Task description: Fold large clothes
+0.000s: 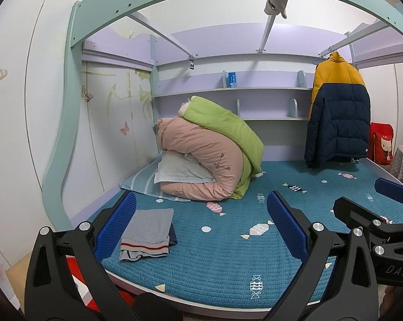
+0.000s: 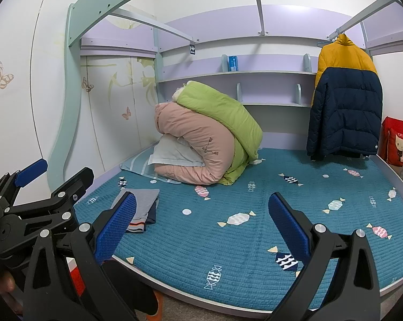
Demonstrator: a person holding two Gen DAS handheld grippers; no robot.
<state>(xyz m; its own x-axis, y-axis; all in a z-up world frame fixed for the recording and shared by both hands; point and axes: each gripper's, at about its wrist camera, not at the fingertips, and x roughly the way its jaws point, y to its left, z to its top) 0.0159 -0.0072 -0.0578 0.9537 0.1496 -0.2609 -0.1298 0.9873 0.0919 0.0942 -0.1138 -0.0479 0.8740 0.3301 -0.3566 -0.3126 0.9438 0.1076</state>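
Observation:
A yellow and navy puffer jacket (image 1: 338,107) hangs on a hanger from a rail at the bed's far right; it also shows in the right wrist view (image 2: 346,101). A folded grey garment (image 1: 147,234) lies on the teal bedspread (image 1: 228,254) at the near left, also seen in the right wrist view (image 2: 142,208). My left gripper (image 1: 201,230) is open and empty, held above the bed's near edge. My right gripper (image 2: 201,227) is open and empty beside it, and shows at the right of the left wrist view (image 1: 367,200).
A rolled pink and green quilt (image 1: 214,152) on a pillow sits at the bed's back left. Lilac shelves (image 1: 233,88) line the back wall. A loft frame (image 1: 75,80) arches overhead. A red bag (image 1: 380,144) stands at the far right.

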